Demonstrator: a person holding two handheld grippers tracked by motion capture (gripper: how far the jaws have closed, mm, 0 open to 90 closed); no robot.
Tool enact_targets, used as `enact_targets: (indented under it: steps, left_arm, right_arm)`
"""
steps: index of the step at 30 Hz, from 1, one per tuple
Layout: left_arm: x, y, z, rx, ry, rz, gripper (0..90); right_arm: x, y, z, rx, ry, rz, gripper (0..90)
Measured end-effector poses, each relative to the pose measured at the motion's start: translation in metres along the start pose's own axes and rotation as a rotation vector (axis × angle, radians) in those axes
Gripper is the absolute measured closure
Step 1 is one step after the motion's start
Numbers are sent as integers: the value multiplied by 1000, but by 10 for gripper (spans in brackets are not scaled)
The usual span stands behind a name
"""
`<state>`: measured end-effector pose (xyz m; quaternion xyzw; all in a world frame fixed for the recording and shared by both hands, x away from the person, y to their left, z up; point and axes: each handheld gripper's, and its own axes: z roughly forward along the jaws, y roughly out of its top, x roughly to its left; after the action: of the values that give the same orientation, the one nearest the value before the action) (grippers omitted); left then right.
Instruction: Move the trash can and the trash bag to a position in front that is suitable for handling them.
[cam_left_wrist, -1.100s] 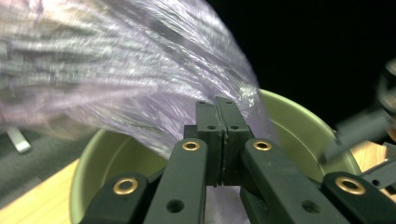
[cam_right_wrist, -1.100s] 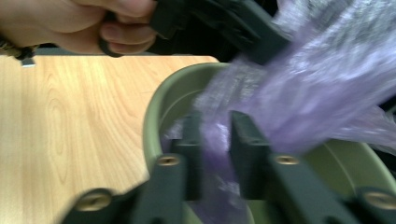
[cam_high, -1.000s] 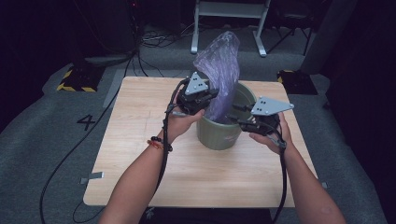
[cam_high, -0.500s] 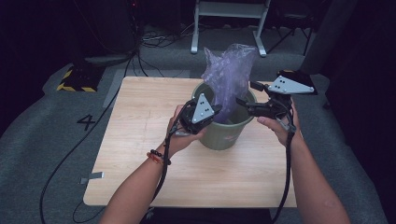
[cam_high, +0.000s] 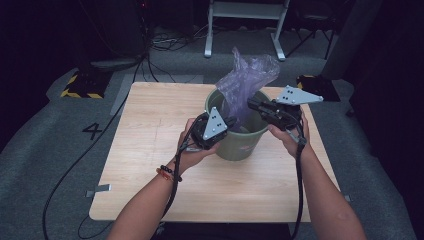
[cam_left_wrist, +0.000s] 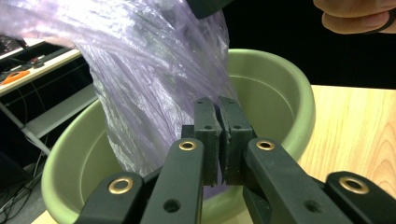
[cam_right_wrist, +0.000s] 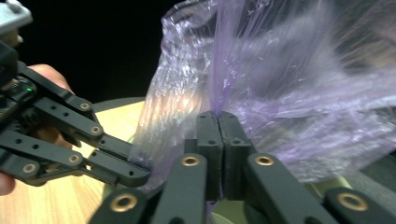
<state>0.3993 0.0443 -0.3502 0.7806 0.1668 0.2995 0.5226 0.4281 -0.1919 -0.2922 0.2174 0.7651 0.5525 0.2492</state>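
Standing at centre of frame on wooden desk (cam_high: 150, 165): green bucket (cam_high: 245, 145), purple plastic bag (cam_high: 245, 82) rising out of it toward upper middle. Left tool (cam_high: 226, 121) at bucket's near-left rim, jaws together, pinching bag film low inside bucket (film pulled taut between pads in left gripper view). Right tool (cam_high: 251, 104) at right of bucket, above rim, pointing left; jaws have just been closing, now clamped on fold of bag. Both hands well inside desk edges.
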Motion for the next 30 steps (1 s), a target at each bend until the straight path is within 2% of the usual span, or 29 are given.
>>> enact_targets:
  steps: [2, 4, 8, 10, 11, 12, 14, 17, 20, 22, 24, 27, 30]
  left_arm:
    - [-1, -2, -2, -2, 4, 6, 853]
    - [-2, -4, -4, -4, 15, -1, 795]
    - [-2, -4, -10, -4, 51, -45, 486]
    - [-3, -2, -12, 5, 82, -41, 335]
    - [-4, -1, -13, 9, 81, -38, 273]
    - [-3, 0, -14, 11, 84, -35, 243]
    - [-1, 4, -15, 12, 66, -58, 180]
    - [6, 10, -19, -24, 48, -106, 159]
    - [16, 15, -22, -57, -11, -172, 158]
    - [16, 18, -23, -61, -44, -166, 163]
    - [11, 22, -26, -80, -48, -140, 187]
    - [6, 30, -29, -102, -64, -152, 189]
    - [4, 36, -29, -109, -67, -167, 247]
  right_arm:
    - [2, -1, -1, -9, 3, -11, 900]
    - [5, -2, -3, -15, 10, -29, 900]
    - [11, -3, -8, -1, 16, -63, 900]
    - [12, -4, -10, 5, 16, -79, 900]
    - [13, -4, -11, 15, 17, -93, 900]
    - [15, -4, -10, 24, 24, -103, 900]
    - [18, -5, -9, 43, 37, -130, 900]
    - [25, -7, -7, 62, 64, -159, 900]
    - [29, -9, -7, 69, 82, -176, 900]
    - [31, -9, -7, 71, 83, -180, 900]
    - [32, -11, -8, 73, 85, -184, 900]
    - [36, -13, -8, 81, 78, -198, 900]
    - [40, -16, -6, 80, 81, -199, 900]
